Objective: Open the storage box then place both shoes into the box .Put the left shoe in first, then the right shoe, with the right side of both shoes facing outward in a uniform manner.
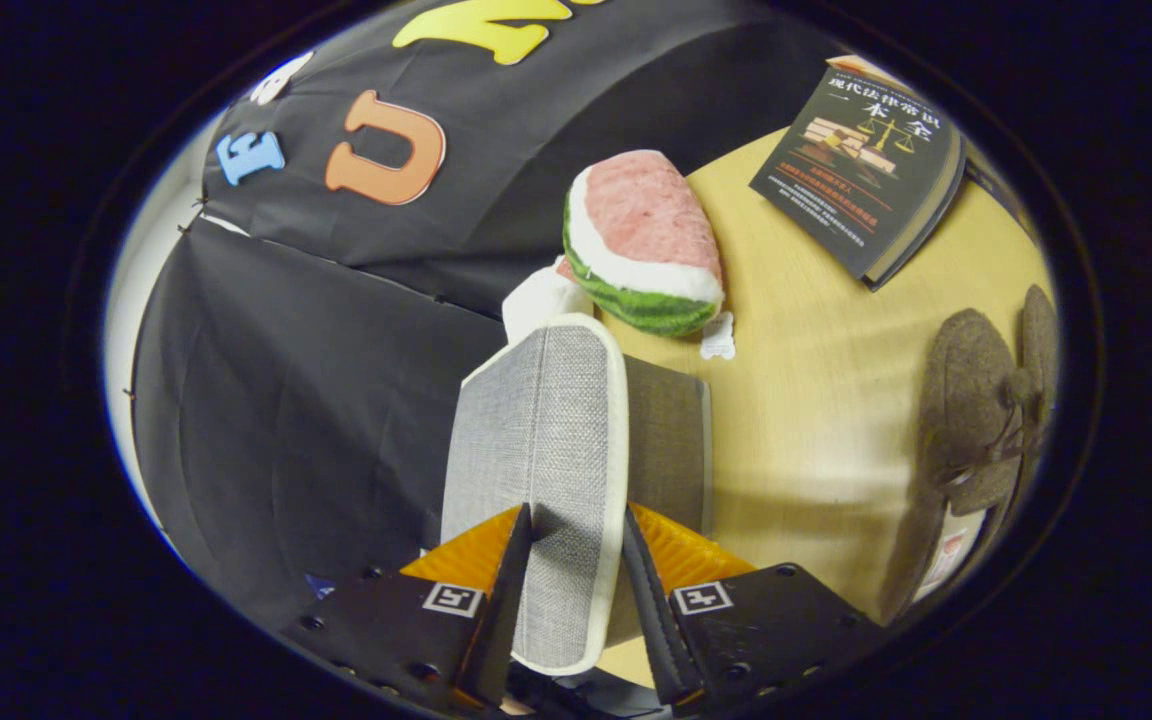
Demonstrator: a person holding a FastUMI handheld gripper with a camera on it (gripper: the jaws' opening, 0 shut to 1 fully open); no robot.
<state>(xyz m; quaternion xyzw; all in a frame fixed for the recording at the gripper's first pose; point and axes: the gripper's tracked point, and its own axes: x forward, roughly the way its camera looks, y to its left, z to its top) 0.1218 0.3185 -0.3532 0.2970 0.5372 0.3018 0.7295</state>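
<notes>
Hand-held gripper [576, 560] clamping box lid [546, 440] over table [816, 420]

I had the grey fabric lid [546, 440] of the storage box [671, 440] pinched between my fingers [511, 580], raised on edge, its white trim showing. A brown felt shoe [971, 420] lay well apart on the bench [816, 400].

A watermelon plush [646, 245] and a book [861, 170] lie on the table [816, 400].
</notes>
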